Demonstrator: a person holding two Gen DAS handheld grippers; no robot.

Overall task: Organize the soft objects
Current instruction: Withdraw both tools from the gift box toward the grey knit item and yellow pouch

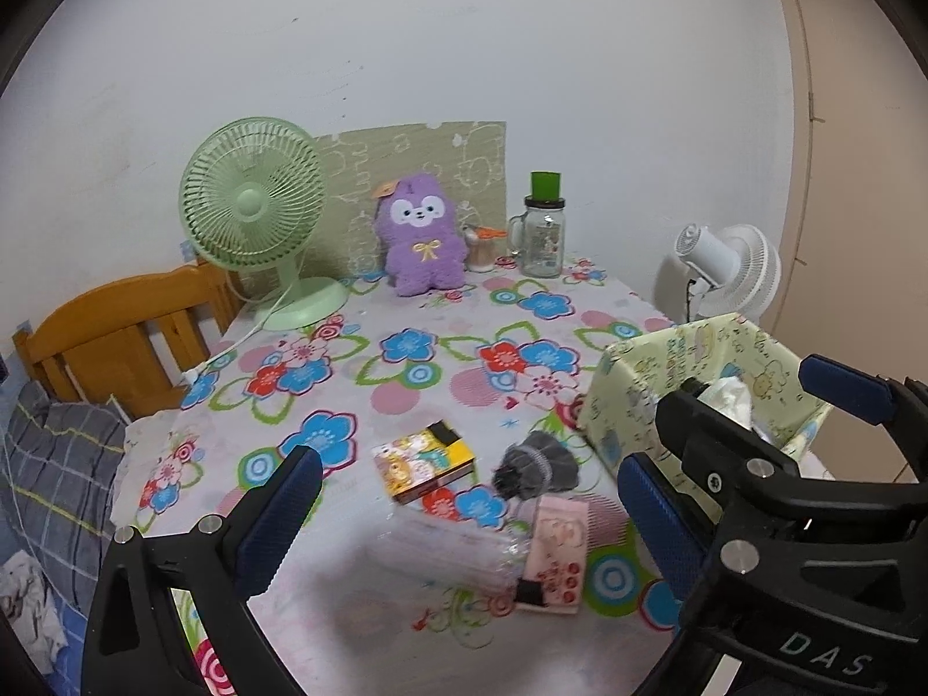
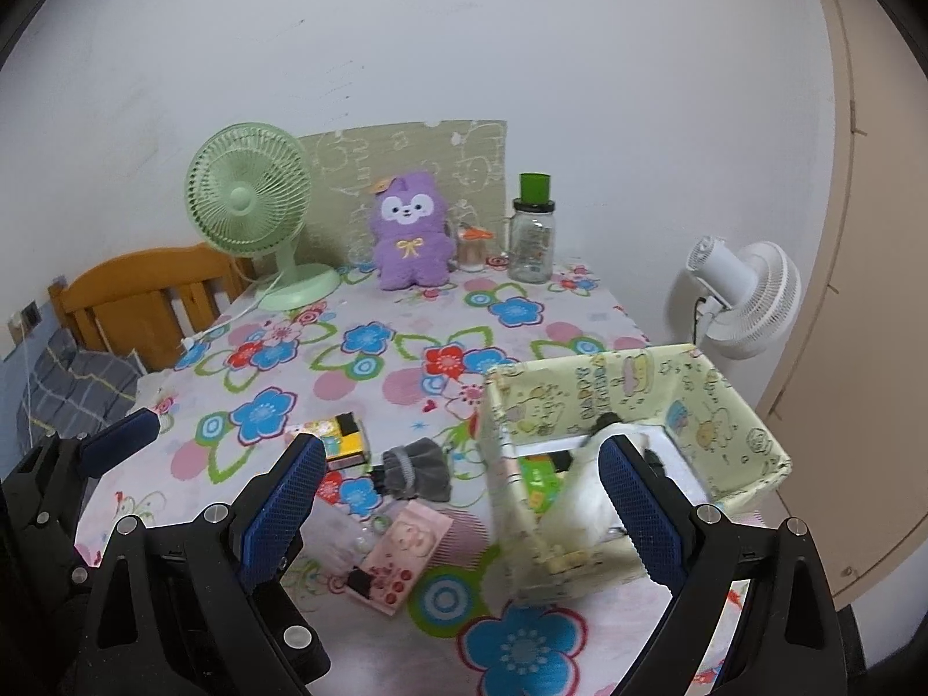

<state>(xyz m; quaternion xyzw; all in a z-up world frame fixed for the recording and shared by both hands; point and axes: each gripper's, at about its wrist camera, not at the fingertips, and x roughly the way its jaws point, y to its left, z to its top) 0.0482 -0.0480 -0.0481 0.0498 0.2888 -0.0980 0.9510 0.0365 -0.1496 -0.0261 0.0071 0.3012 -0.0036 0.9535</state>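
Both views look across a flowered tablecloth (image 2: 406, 661) toward the wall. Your left gripper (image 1: 470, 522) and right gripper (image 2: 464, 507) each hover above the near end of the table with fingers spread wide and nothing between them.

The soft things left out are a grey sock (image 2: 420, 467), lying just beside the left wall of the fabric box (image 2: 748, 423), and, well apart at the far end, a purple plush toy (image 2: 410, 232) propped upright between the green fan (image 2: 249, 197) and the glass jar (image 2: 530, 238). The box already holds something white and something green; what they are cannot be made out.

The likely step in hand is the sock, being nearest.

- Bring your right gripper down over the bunched cuff, where the cloth is thickest, and close fully; limp fabric slips from a shallow pinch.
- Avoid the pink packet (image 2: 400, 551) and yellow packet (image 2: 342, 435) lying close on either side.
- Lift clear of the box wall before crossing it; the wall looks soft and may fold if nudged.
- Release low, inside the box.
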